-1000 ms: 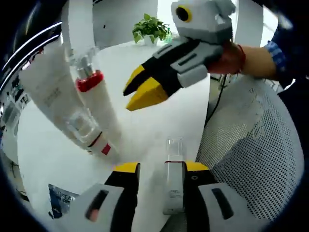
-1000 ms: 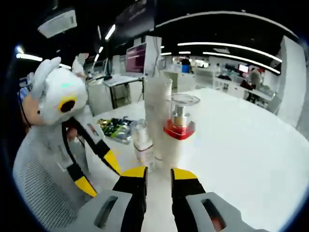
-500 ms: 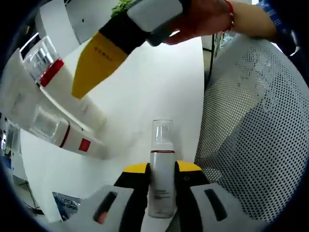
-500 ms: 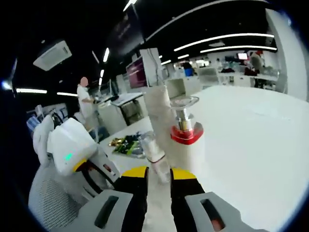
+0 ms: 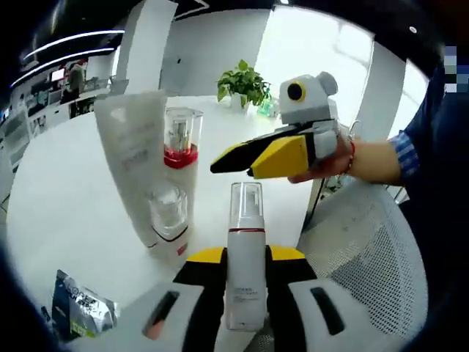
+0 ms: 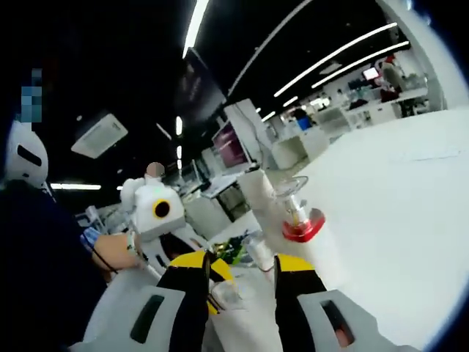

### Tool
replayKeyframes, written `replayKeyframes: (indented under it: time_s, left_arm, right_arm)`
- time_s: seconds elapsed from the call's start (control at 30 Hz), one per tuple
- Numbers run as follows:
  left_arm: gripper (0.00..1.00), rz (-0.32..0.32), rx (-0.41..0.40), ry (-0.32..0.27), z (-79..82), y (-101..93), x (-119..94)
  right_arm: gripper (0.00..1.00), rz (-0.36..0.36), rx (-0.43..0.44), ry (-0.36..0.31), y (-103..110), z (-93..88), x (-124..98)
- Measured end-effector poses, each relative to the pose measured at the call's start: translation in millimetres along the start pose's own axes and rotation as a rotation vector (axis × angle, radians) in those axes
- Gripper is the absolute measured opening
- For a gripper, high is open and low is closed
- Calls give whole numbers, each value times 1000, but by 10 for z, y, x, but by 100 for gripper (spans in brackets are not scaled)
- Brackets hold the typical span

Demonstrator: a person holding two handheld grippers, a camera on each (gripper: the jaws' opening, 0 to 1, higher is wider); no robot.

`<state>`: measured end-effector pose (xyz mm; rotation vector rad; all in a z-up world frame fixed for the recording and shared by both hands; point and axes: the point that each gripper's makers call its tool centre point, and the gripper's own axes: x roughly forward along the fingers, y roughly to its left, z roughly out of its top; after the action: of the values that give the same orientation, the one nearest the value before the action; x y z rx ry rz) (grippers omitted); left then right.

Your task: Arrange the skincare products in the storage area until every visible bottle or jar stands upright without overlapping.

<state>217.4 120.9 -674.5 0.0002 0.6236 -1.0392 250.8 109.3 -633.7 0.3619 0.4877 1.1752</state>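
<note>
My left gripper (image 5: 245, 255) is shut on a slim white pump bottle (image 5: 245, 220) with a clear cap and a red band, and holds it upright over the table's near edge. To its left a white tube (image 5: 134, 154), a bottle with a red collar (image 5: 181, 150) and a small clear-capped tube (image 5: 168, 216) stand upright, close together. My right gripper (image 6: 242, 260) is open with nothing between its fingers. In the left gripper view the right gripper (image 5: 234, 167) hovers just above and behind the slim bottle's cap, apart from it.
The round white table (image 5: 66, 198) stretches away to the left. A foil sachet (image 5: 82, 312) lies at its near edge. A potted plant (image 5: 244, 82) stands at the far side. A white mesh chair (image 5: 366, 271) sits to the right, below the table's edge.
My left gripper has shut on the slim bottle that lay between its open jaws and brought it upright. The right gripper's jaws have spread wider. Both views have swung.
</note>
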Motion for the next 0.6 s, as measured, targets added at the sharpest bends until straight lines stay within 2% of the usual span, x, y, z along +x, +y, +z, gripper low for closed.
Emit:
replayKeyframes:
  time_s: [0.17,0.2,0.23,0.33,0.37,0.43,0.5,0.6]
  left_arm:
    - [25,-63,-71,-107,189,-70,-63]
    - [25,-77,-89,-107,193,-76,-81]
    - [25,-89,-93,-147,259,-86,-92]
    - [25,-147,-137,-214,389,-149,-160]
    - [25,-170,-148,-224,394,-176,-172]
    - [25,-203,-140,-206,369,-241,-168]
    - [25,-193,-137,-195,343,-246,-117]
    - [21,-142,-100,-162,270,-188,-59]
  right_arm:
    - [30,155,59,-26,304,56,4]
    - [31,127,37,-52,262,97,1]
    - [29,153,42,-27,313,61,-6]
    - [23,147,17,-29,318,69,-13]
    - [21,192,42,-64,404,133,-21]
    - [18,232,75,-67,487,156,-28]
    - [17,203,72,-25,467,109,-32]
    - [16,109,53,16,338,25,-1]
